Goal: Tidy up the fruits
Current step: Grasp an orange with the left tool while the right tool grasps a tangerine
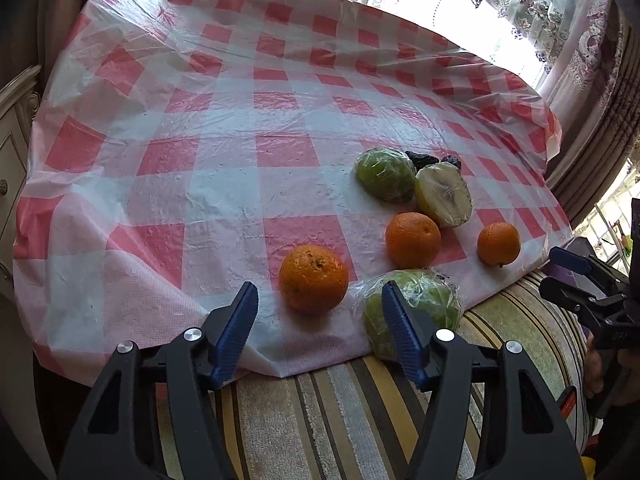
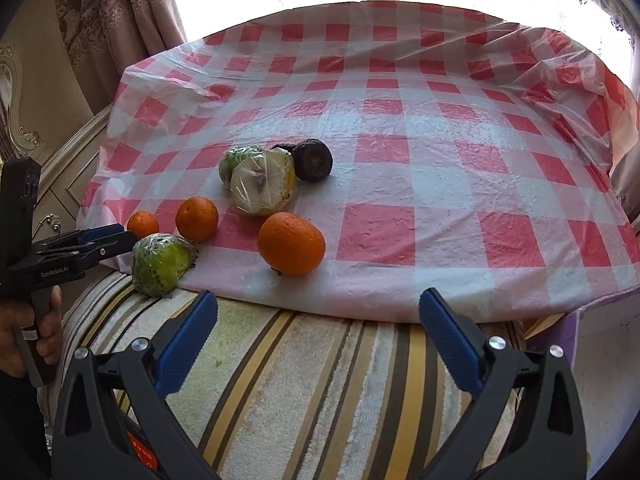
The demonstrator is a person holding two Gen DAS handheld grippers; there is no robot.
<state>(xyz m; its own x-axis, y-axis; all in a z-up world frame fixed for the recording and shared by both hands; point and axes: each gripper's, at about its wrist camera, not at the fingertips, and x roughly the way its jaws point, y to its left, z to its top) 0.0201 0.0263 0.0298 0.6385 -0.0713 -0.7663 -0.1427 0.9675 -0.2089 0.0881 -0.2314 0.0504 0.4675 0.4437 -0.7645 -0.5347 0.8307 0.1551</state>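
Three oranges lie on the red-checked plastic cloth: a big one (image 1: 313, 278) (image 2: 143, 224), a middle one (image 1: 412, 240) (image 2: 197, 218) and one (image 1: 498, 243) (image 2: 291, 243) on the right. A wrapped green fruit half (image 1: 424, 300) (image 2: 160, 264) sits at the cloth's near edge. Further back lie another wrapped green half (image 1: 385, 174) (image 2: 232, 160), a wrapped pale cut half (image 1: 443, 194) (image 2: 262, 186) and dark fruit (image 1: 418, 159) (image 2: 313, 159). My left gripper (image 1: 320, 300) (image 2: 116, 240) is open and empty, just before the big orange. My right gripper (image 2: 318, 312) (image 1: 560, 276) is open and empty above the striped towel.
The checked cloth (image 1: 224, 148) (image 2: 440, 160) covers a table by a bright window. A striped towel (image 1: 320, 408) (image 2: 320, 380) lies along the near edge. A cream cabinet (image 1: 12, 140) stands at the left, curtains (image 1: 592, 52) at the right.
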